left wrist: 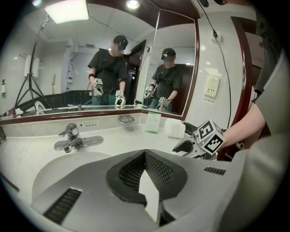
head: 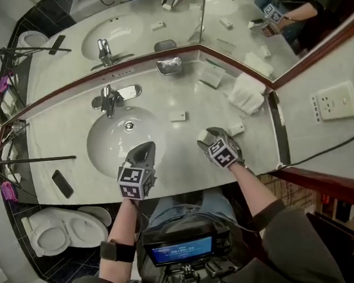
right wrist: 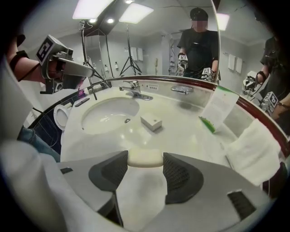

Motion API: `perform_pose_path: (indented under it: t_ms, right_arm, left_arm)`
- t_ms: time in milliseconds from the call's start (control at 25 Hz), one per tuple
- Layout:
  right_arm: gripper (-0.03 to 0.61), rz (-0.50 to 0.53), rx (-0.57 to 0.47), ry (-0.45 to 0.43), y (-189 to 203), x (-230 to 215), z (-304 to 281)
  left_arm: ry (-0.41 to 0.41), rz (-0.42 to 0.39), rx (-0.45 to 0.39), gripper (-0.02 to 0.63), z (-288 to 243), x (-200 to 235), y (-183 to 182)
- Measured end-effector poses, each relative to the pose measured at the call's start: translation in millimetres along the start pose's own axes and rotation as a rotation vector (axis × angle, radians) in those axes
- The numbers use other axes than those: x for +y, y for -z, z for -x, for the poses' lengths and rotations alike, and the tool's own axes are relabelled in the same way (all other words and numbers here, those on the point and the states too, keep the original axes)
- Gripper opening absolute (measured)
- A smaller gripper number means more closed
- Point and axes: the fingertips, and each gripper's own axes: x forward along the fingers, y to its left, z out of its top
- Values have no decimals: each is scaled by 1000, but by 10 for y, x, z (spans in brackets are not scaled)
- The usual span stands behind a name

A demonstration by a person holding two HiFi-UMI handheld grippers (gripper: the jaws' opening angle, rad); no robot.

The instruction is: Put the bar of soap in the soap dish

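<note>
My right gripper is shut on a cream bar of soap, held crosswise between its pads just above the counter. In the head view that gripper is at the counter's front, right of the basin. The chrome soap dish stands at the back against the mirror, well beyond the gripper; the left gripper view shows the dish too. My left gripper is shut with nothing in it, over the basin's front edge. Seen from the left gripper view, its jaws meet and the right gripper is off to the right.
A small white box lies right of the basin. The faucet stands behind the basin. A folded white towel and a leaflet sit at the back right. A black phone lies at the front left.
</note>
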Motion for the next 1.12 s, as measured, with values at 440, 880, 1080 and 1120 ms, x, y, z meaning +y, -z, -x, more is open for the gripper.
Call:
perform_pose_path:
  t_ms: [440,880,1080,1120]
  right_arm:
    - [278,-6,97,55,448,-3,-255]
    - [310,-17,59,49,359,-28,-83]
    - [287,1,-22,42,34,-38,248]
    - [267,-2,-54,45,-72,-59,340]
  left_arm:
    - [-4,-2,6,0,24,27,20]
    - [-1,9,-10,0,7,7,-4]
    - [9,19,-30,0,-12,-27,-71]
    - [11,18,-36,0,-13,-33,-91]
